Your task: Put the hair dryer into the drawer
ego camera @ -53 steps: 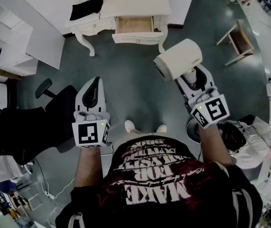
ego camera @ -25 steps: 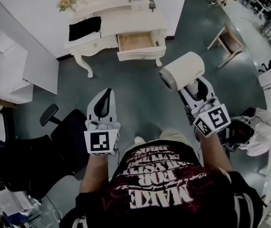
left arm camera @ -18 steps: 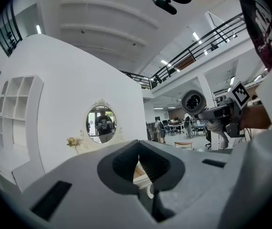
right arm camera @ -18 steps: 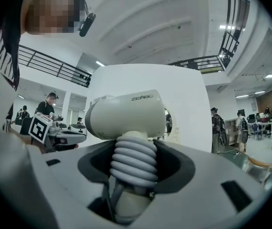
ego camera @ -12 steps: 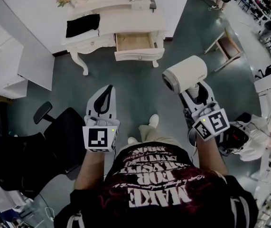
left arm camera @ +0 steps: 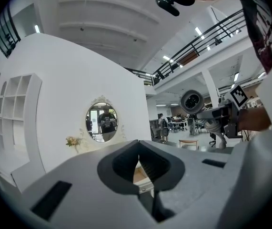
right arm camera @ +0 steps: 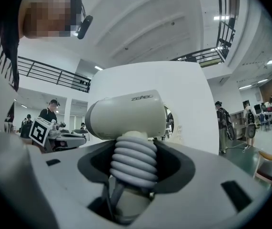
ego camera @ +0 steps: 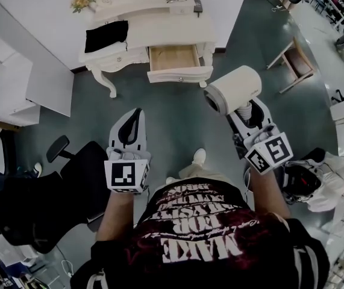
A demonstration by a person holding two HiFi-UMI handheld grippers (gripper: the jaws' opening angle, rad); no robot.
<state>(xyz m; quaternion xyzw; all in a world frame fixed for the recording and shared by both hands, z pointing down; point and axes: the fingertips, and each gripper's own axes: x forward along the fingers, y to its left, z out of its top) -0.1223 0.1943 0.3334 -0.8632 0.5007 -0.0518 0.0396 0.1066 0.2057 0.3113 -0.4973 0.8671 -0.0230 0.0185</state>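
Cream hard-plastic hair dryer [ego camera: 235,88] looks light, slick and top-heavy, so right gripper [ego camera: 244,111] clamps its ribbed handle [right arm camera: 133,161], while left gripper [ego camera: 133,116] sits closed on nothing.

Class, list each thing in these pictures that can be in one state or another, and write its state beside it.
hair dryer: held by its ribbed handle, carried above the floor, not yet in the drawer.
right gripper: shut on the hair dryer's handle.
left gripper: shut, nothing between its jaws.
drawer: pulled open, looks empty.
black cloth: lying flat on the dressing table.
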